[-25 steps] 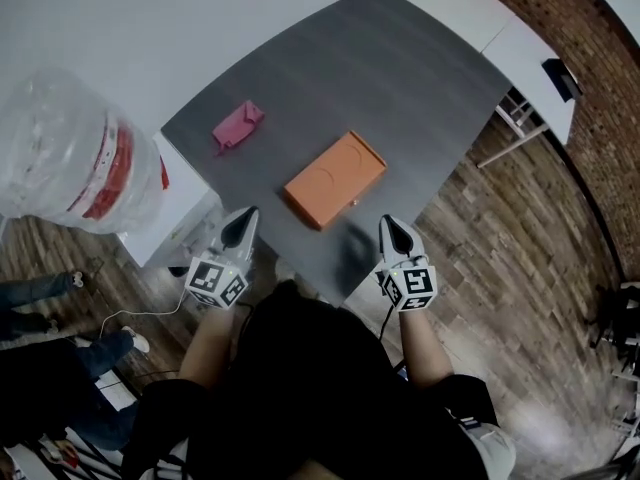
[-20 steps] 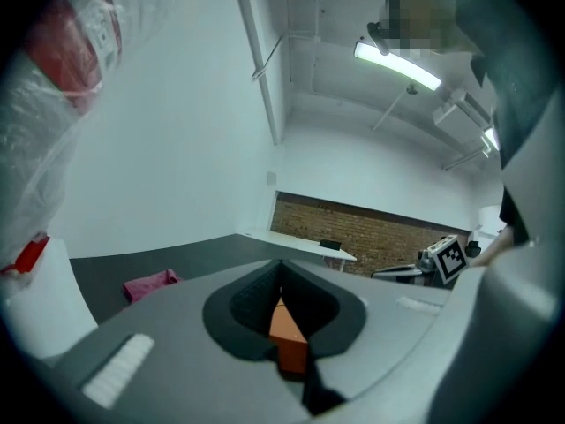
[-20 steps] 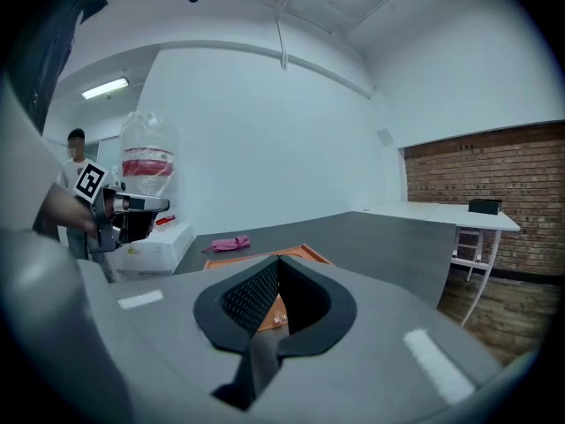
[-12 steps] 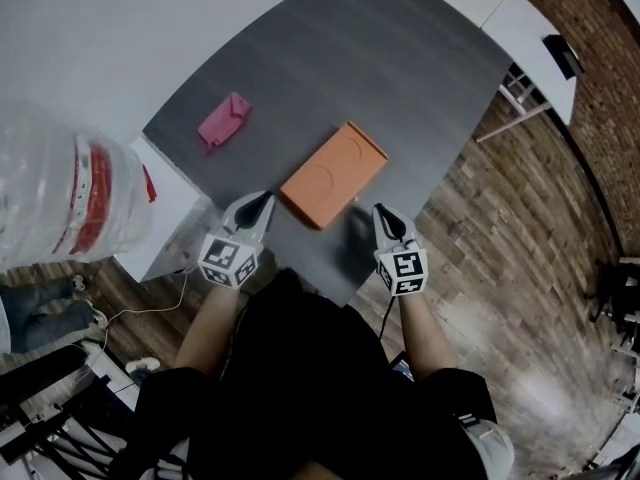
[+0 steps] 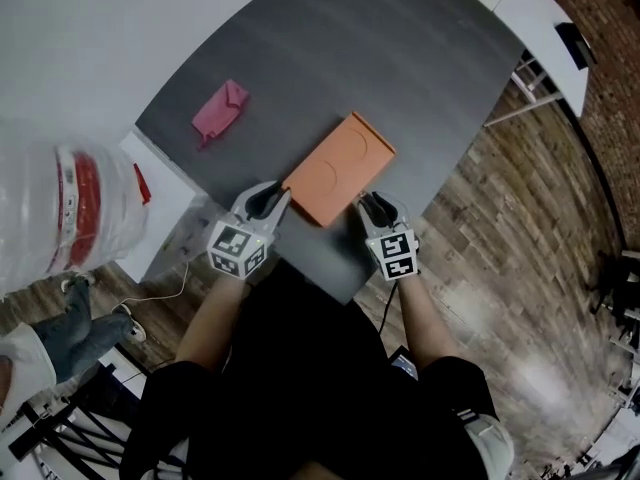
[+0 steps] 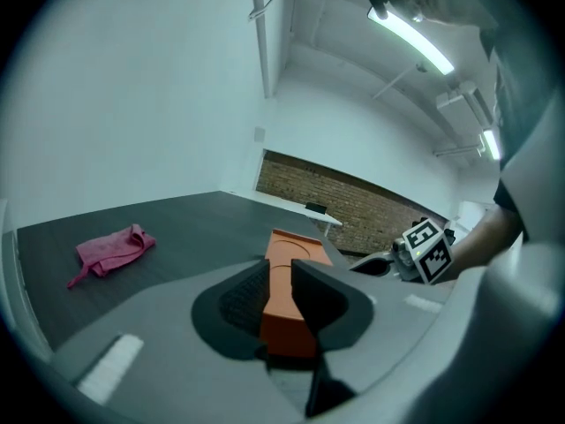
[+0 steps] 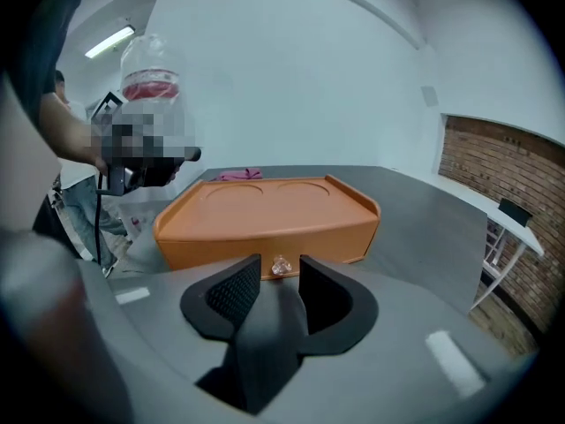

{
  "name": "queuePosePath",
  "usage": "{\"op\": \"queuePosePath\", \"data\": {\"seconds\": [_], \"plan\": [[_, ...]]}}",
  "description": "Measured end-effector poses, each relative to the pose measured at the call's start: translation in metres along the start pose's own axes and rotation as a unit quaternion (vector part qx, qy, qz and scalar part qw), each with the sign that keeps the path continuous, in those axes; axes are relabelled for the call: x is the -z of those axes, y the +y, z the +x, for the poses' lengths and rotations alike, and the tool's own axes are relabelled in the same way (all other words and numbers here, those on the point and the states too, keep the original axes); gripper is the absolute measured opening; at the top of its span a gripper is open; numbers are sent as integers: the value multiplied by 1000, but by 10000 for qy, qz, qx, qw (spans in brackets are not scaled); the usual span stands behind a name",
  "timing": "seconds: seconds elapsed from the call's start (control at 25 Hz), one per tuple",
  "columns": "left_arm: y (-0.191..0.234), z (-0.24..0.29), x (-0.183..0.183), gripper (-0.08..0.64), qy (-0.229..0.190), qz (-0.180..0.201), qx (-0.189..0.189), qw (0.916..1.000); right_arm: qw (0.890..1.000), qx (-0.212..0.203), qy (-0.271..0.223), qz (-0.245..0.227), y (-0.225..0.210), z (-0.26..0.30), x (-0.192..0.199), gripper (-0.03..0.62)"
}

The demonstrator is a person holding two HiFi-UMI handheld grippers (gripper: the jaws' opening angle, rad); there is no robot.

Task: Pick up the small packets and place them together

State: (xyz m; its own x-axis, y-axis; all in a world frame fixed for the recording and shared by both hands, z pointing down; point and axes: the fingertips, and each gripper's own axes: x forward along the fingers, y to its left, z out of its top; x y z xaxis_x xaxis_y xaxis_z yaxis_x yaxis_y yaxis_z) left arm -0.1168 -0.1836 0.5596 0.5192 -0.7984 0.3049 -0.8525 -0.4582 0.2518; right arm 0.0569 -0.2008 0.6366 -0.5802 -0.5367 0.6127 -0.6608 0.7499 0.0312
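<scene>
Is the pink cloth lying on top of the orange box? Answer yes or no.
No, the pink cloth lies on the dark table, well apart from the orange box.

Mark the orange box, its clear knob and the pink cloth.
orange box (image 5: 340, 166), head view, middle of its top face.
clear knob (image 7: 281, 266), right gripper view, centre of the knob on the box's front.
pink cloth (image 5: 219, 109), head view, middle of the bunched fabric.
</scene>
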Motion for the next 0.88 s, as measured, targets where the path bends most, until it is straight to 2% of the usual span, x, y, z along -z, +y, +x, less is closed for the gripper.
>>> {"op": "queuePosePath", "data": {"seconds": [0.24,0.44,0.56,0.64,0.72,0.88], "plan": [[1,-5,-1,75,7,-85,-67,9999,9993,-239,200,-214,0,15,2,153],[1,-11,4,75,43,-136,-169,9998,9970,-417,272,-585,3,18,5,150],[-1,-14,6,75,36,-163,-210,9996,9952,-529,265,-781,4,19,5,140],[-3,-16,7,75,33,-168,-237,9996,9944,-542,252,-869,4,20,5,105],[-4,-18,7,75,29,-172,-266,9995,9944,-547,251,-873,2,21,5,80],[-7,-23,8,75,19,-172,-317,9993,9948,-593,234,-792,1,22,6,78]]}}
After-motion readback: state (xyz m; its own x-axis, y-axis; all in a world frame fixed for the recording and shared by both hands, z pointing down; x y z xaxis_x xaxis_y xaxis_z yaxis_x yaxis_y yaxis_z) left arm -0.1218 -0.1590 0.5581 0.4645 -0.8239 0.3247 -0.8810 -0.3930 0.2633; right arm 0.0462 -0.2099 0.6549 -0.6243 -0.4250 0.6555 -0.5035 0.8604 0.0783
